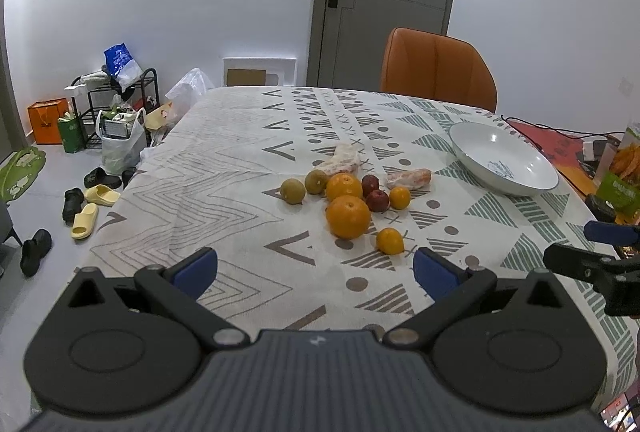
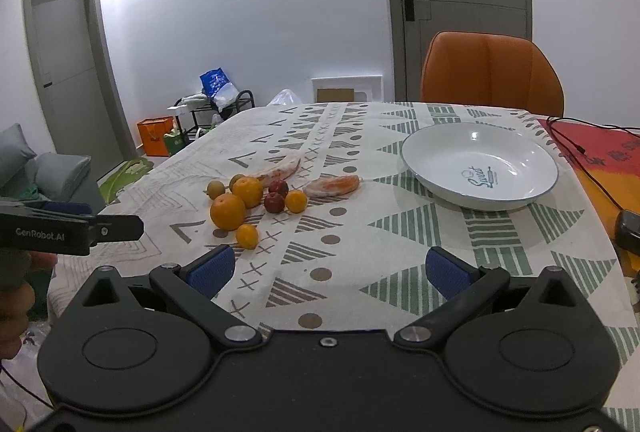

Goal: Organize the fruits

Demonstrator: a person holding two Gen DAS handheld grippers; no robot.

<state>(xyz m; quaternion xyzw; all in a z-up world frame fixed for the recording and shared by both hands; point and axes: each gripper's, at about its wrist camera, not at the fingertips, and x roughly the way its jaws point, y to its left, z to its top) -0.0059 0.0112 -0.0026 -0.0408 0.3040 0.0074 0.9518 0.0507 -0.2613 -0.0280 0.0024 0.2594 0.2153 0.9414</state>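
A cluster of fruit lies mid-table: two large oranges (image 1: pixel 348 217) (image 2: pixel 227 211), small mandarins (image 1: pixel 389 240) (image 2: pixel 247 235), two dark red fruits (image 1: pixel 377 200) (image 2: pixel 274 202), two greenish-brown fruits (image 1: pixel 292 190) (image 2: pixel 216 189), and two plastic-wrapped orange pieces (image 1: pixel 409 178) (image 2: pixel 332 185). A white bowl (image 1: pixel 502 159) (image 2: pixel 480 165) stands empty to their right. My left gripper (image 1: pixel 315 270) is open, just short of the fruit, nothing between its fingers. My right gripper (image 2: pixel 328 270) is open too, near the table's front edge, in front of the bowl.
An orange chair (image 1: pixel 438 66) (image 2: pixel 492 72) stands at the table's far side. A black cable (image 2: pixel 576 148) runs over a red mat at the right. A snack box (image 1: pixel 624 176) sits at the right edge. Shoes, bags and a rack (image 1: pixel 116 104) crowd the floor left.
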